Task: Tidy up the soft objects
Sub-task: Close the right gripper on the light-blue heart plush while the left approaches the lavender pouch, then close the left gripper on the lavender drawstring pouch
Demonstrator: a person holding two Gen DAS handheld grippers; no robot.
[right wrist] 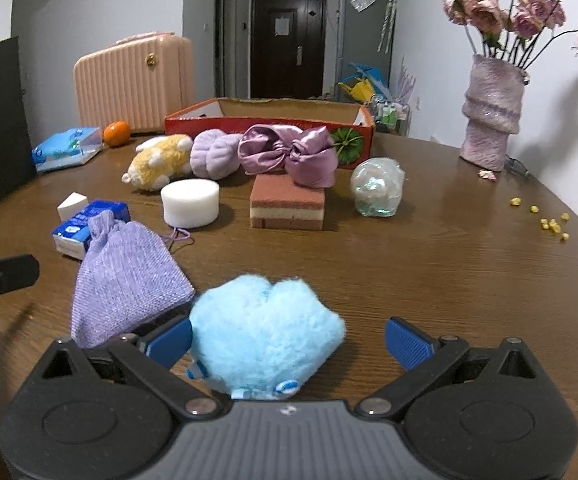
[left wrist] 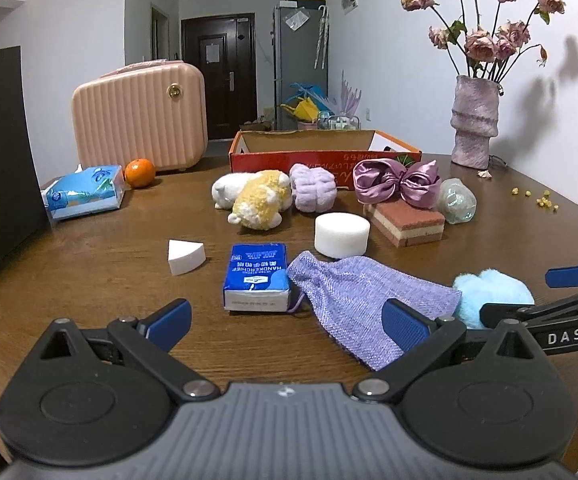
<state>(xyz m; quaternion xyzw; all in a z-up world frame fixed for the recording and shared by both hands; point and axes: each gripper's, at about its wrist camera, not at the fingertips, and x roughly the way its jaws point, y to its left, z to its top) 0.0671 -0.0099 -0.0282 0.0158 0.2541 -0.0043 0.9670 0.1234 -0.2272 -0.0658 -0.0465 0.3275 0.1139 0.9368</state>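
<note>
A fluffy light-blue plush (right wrist: 265,328) lies on the wooden table between the wide-apart fingers of my open right gripper (right wrist: 289,340); its left pad (right wrist: 169,340) touches the fluff. A lilac knitted pouch (left wrist: 365,300) lies beside it, under the right finger of my open left gripper (left wrist: 289,320). Further back lie a yellow-white plush (left wrist: 253,196), a lilac scrunchie (left wrist: 313,186), a purple satin bow (left wrist: 397,180), a layered sponge (left wrist: 405,220), a round white sponge (left wrist: 341,234) and a white wedge sponge (left wrist: 185,256). An open red cardboard box (left wrist: 321,156) stands behind them.
A blue handkerchief pack (left wrist: 257,276) lies ahead of the left gripper. A tissue pack (left wrist: 85,192), an orange (left wrist: 139,172) and a pink case (left wrist: 141,120) sit at back left. A vase of dried roses (left wrist: 475,120), a clear wrapped ball (left wrist: 457,200) and yellow crumbs (right wrist: 549,220) are right.
</note>
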